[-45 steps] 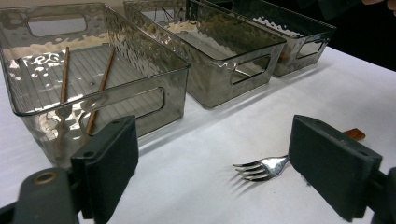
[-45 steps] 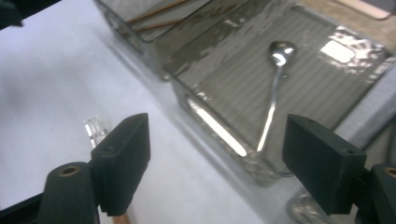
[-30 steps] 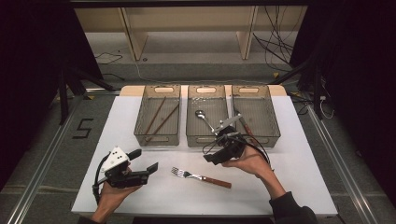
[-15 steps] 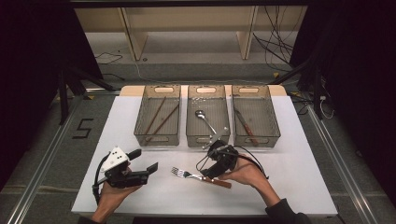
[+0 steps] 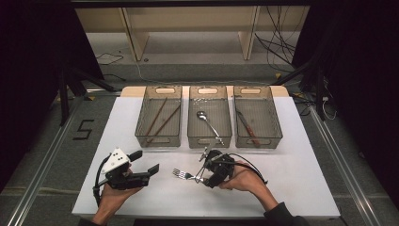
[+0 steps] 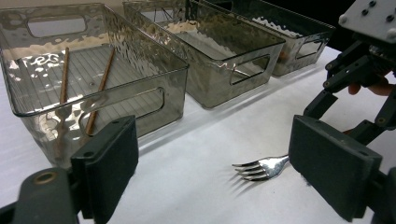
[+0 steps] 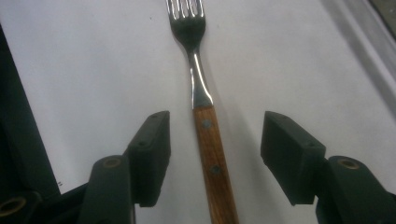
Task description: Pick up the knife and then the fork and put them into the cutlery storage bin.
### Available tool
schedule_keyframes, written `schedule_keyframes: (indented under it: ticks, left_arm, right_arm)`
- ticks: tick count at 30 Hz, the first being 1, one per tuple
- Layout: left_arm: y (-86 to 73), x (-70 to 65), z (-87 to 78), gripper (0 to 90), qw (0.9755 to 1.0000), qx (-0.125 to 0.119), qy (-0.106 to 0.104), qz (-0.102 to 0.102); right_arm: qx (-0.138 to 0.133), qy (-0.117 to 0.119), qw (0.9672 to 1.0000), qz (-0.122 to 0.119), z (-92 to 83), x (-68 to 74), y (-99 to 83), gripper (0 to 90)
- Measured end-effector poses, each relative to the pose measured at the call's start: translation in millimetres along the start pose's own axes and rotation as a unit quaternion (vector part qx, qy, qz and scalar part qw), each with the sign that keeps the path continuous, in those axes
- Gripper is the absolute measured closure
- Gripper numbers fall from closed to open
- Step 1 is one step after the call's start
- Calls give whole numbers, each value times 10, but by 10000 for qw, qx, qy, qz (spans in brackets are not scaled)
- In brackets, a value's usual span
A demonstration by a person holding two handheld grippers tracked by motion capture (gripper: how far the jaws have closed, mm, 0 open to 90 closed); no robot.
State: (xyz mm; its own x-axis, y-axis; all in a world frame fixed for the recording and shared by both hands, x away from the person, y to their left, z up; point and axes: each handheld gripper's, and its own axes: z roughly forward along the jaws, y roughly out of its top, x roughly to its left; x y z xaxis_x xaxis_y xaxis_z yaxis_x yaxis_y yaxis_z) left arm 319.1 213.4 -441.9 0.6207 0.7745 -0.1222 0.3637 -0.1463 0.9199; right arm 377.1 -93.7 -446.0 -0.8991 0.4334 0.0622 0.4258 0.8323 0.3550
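We straddle the fork handle with our right gripper, jaws just closing, untouched; next squeeze, then lift toward twelve o'clock

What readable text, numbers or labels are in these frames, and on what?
"5": a dark digit marked on the grey floor left of the table, high view.
No other text: the three bins, the fork and both grippers carry no legible print or brand.
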Motion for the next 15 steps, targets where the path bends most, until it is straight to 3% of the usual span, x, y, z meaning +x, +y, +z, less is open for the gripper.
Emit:
schedule_keyframes:
  ticks: [6, 15]
  left_arm:
    - [-1, 1, -1, 158, 10000, -5, 0, -9]
    - [-1, 0, 0, 158, 10000, -4, -1, -3]
  right_arm:
    - [218, -31, 9997, -106, 74, 18, -5, 532]
    - [280, -81, 9993, -213, 122, 43, -2, 628]
